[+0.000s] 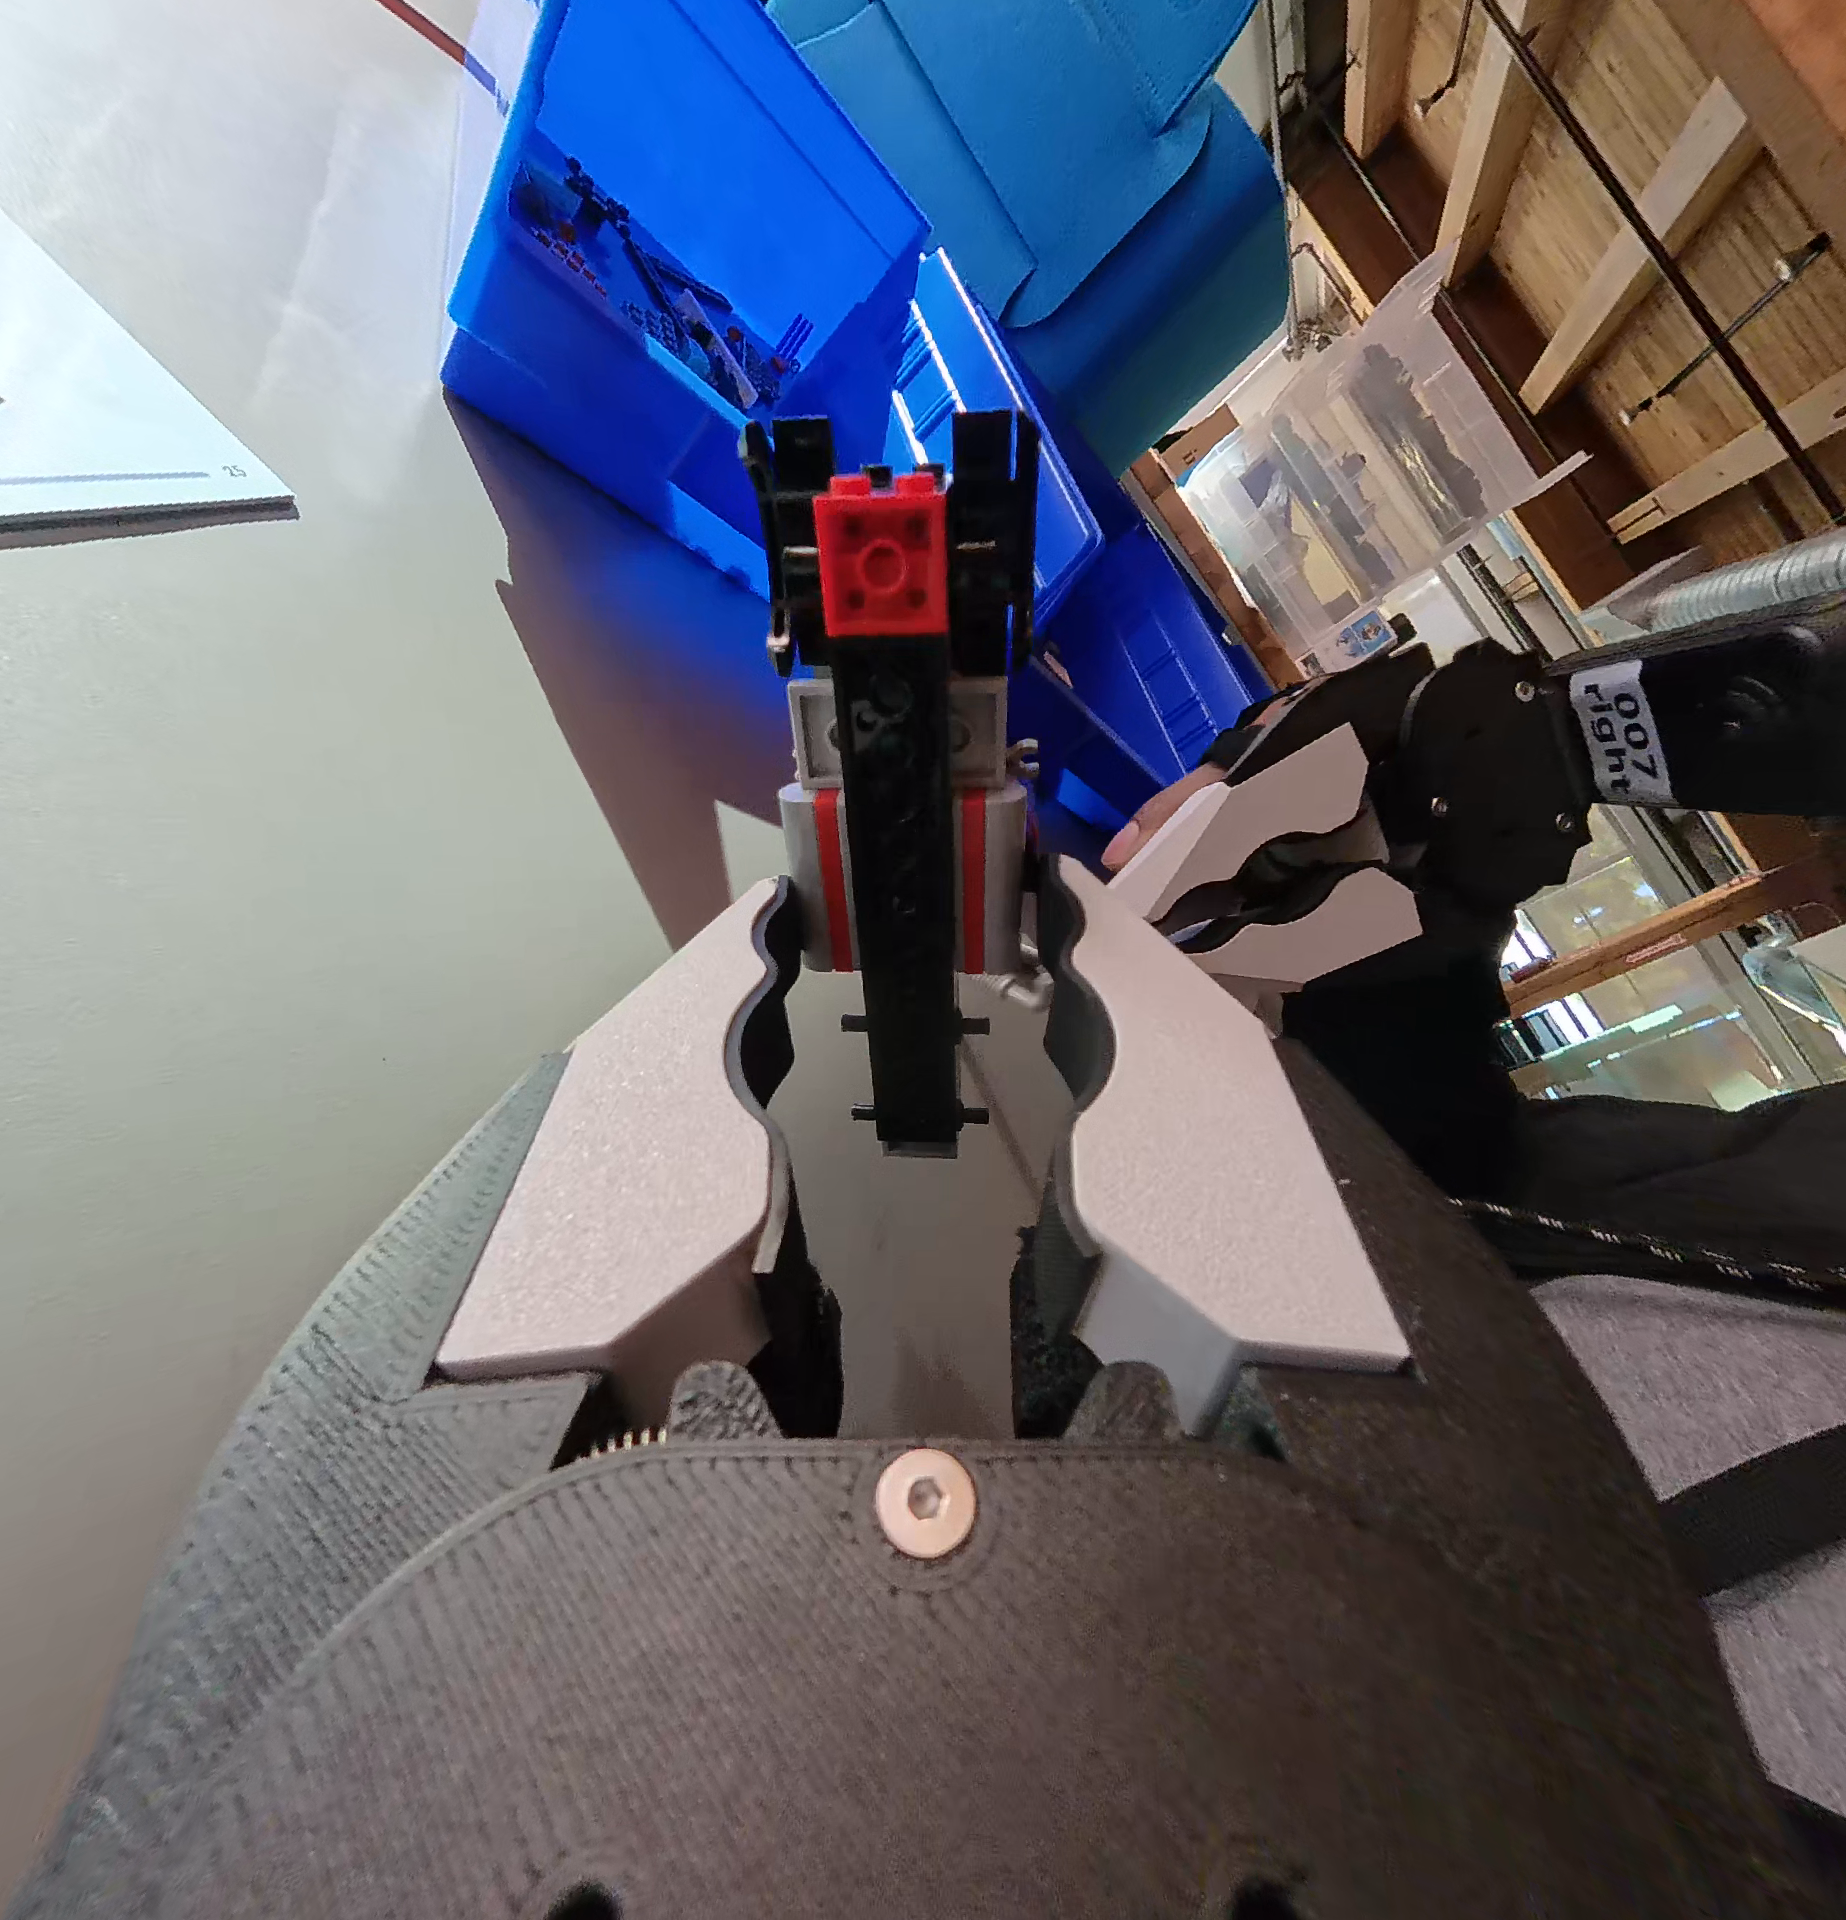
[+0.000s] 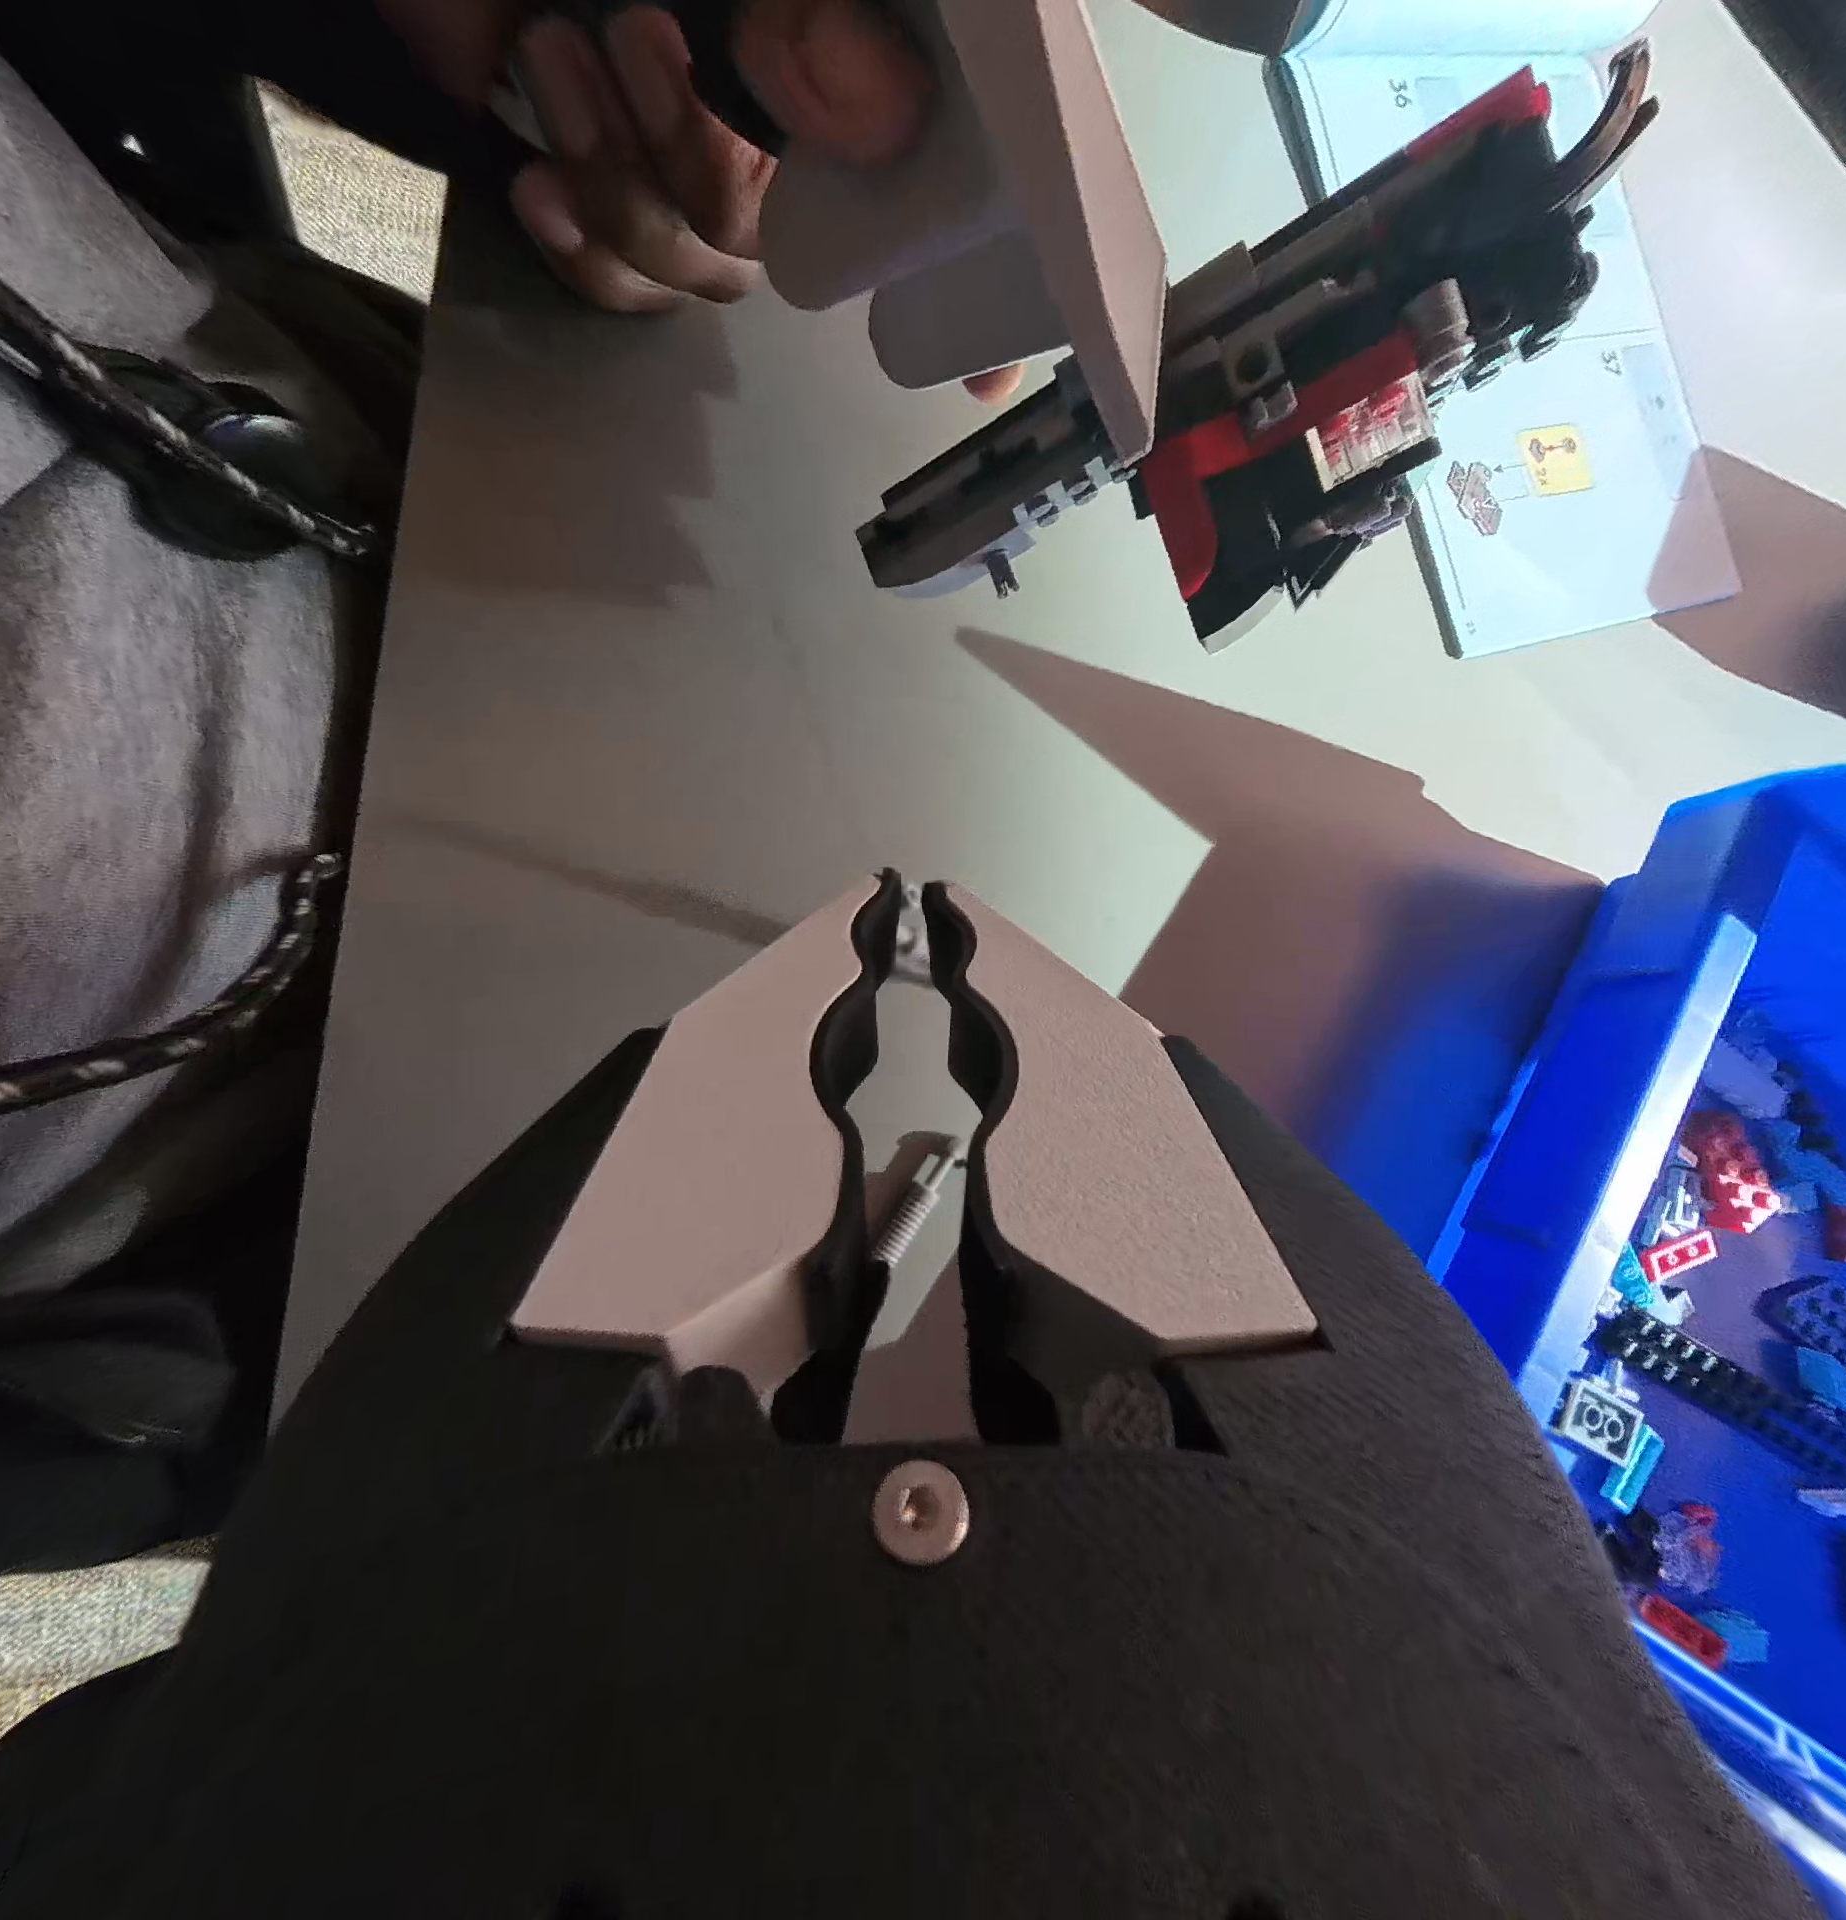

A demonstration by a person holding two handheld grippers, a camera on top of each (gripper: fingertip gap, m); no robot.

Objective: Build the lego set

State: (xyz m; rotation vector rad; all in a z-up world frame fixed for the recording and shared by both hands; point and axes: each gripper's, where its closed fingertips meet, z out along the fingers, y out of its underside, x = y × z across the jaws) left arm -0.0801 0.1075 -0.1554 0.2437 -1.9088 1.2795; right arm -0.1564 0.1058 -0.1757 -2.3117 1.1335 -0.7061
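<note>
Lego model (image 1: pixel 898 748), a half-built black, red and grey vehicle, is sitting between the tips of the left tool (image 1: pixel 919 925), which is gripping it by its grey and red body and holding it up above the tabletop (image 1: pixel 223 831). In the right wrist view the same model (image 2: pixel 1314 416) is hanging well apart from the right tool (image 2: pixel 906 914), whose tips are pinching a small light grey piece (image 2: pixel 911 935); the piece is too small and too hidden to name. Loose bricks are lying in the blue bin (image 2: pixel 1584 1091) off to the right, and the instruction booklet (image 2: pixel 1521 488) is lying open on the tabletop behind the model.

Judging from this, the next step is likely pressing the small piece onto the model, and several things are at risk:
- the small piece is sitting at the very tips, so a slight tilt could be flicking it out
- the left tool is holding only the narrow body, so a hard push could be twisting the model or popping off its thin black end parts (image 1: pixel 888 468)
- with the model in the air, nothing is backing it against a push
</note>
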